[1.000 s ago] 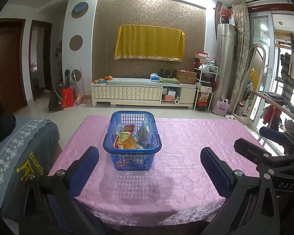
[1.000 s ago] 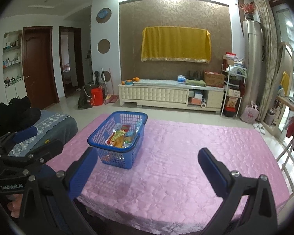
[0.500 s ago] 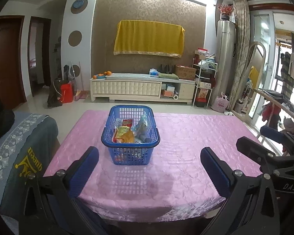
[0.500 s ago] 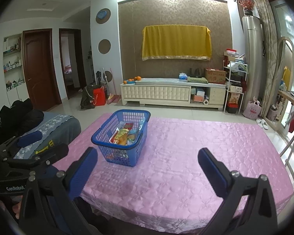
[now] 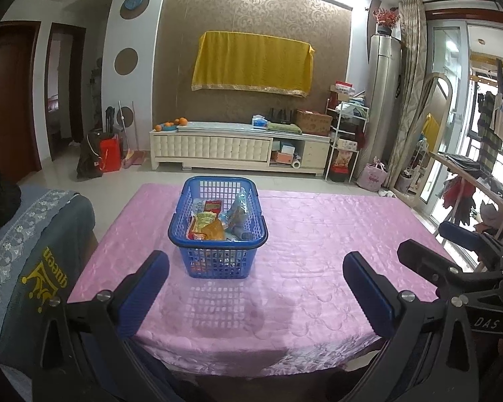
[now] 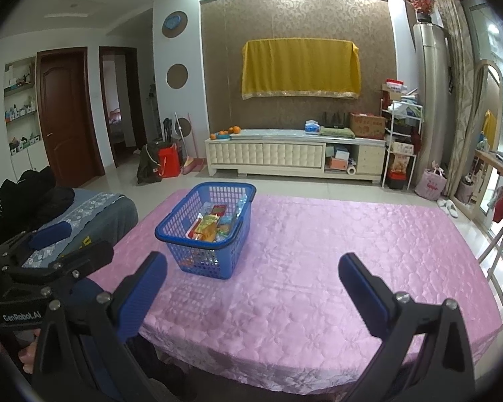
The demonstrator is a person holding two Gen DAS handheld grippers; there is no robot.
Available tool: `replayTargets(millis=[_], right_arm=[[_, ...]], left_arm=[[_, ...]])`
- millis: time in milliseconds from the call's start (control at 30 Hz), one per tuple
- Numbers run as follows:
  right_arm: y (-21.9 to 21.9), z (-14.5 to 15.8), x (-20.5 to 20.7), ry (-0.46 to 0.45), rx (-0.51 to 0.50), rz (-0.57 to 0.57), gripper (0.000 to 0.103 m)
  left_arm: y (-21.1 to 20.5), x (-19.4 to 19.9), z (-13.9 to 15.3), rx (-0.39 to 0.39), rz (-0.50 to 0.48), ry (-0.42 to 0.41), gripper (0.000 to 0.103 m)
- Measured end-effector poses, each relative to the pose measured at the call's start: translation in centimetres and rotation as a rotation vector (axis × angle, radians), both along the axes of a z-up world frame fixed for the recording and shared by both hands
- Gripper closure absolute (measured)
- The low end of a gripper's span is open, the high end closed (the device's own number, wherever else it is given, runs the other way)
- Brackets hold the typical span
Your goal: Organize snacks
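A blue plastic basket stands on the pink tablecloth, left of the table's middle, and holds several snack packets. It also shows in the right wrist view, with the snack packets inside it. My left gripper is open and empty, held near the table's front edge, in front of the basket. My right gripper is open and empty, to the right of the basket and short of it. Each gripper shows at the edge of the other's view.
A chair with a grey-blue cover stands at the table's left side. Beyond the table are a white TV cabinet, a rack of boxes and a drying rail on the right.
Both grippers have drawn back and risen a little from the table, so the basket looks farther away. The basket and snacks have not moved. Both grippers stay open.
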State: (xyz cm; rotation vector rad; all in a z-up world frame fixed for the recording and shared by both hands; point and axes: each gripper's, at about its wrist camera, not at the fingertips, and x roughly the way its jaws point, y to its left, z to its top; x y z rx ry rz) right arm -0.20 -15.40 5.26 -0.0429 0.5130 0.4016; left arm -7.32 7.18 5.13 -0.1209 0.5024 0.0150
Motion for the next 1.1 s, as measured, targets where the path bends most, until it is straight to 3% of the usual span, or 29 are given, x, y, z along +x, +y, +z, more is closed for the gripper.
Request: replayTargets(millis=[1100], right_arm=[[-0.55,0.61,-0.21,-0.007,-0.004,-0.011,0.000]], left_arm=[[-0.02,-0.48,0.09,0.003,0.011,-0.004,0.000]])
